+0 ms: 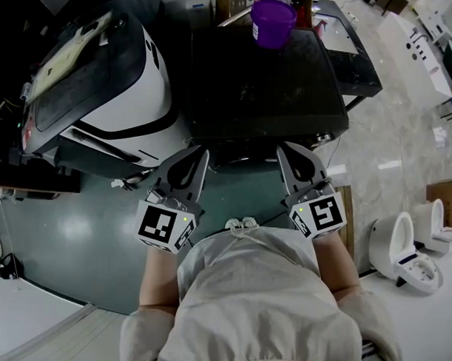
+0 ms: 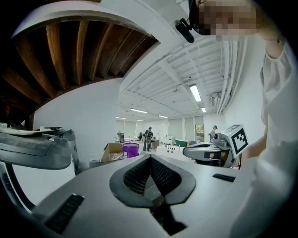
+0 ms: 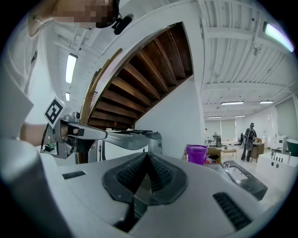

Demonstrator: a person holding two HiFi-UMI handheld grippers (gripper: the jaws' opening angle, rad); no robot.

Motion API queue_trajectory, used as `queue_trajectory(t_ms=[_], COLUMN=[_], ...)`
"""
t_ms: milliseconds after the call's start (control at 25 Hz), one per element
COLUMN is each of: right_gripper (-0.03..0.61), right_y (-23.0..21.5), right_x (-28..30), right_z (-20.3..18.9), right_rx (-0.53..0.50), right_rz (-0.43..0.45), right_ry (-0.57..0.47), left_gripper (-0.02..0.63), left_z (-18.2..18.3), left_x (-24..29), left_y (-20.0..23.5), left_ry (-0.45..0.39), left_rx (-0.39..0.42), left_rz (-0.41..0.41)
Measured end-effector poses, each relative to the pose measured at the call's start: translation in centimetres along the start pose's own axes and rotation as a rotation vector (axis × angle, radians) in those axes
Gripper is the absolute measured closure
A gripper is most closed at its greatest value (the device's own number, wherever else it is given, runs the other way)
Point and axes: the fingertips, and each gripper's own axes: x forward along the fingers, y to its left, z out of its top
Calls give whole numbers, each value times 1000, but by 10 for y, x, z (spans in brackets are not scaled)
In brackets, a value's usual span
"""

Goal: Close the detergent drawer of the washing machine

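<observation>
Left gripper (image 2: 150, 157) and right gripper (image 3: 147, 153): fingers pressed together, nothing held between them. The washing machine (image 1: 266, 89) lies at upper centre of the head view, near both sets of fingertips. Its detergent drawer cannot be made out.

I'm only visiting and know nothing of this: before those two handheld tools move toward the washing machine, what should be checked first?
1. Left gripper empty, jaws together: ok.
2. Right gripper empty, jaws together: ok.
3. Washing machine straight ahead of both grippers: ok.
4. Detergent drawer in sight, and how far out it stands: cannot tell; no view shows it.
5. Purple bucket on the machine's top, at the far edge, away from the grippers: ok.
</observation>
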Motion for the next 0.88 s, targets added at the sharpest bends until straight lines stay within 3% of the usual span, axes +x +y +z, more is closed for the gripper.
queue_trajectory(t_ms=[440,880], right_gripper=[578,578], right_y=[3,-9], right_x=[4,11], right_z=[1,-10], right_rx=[5,13], right_rz=[2,-37], right_ry=[-16,31], left_gripper=[595,595], left_z=[4,0], left_x=[0,2], left_y=[14,23], left_ry=[-9,-4], left_rx=[2,-6], left_rz=[17,38])
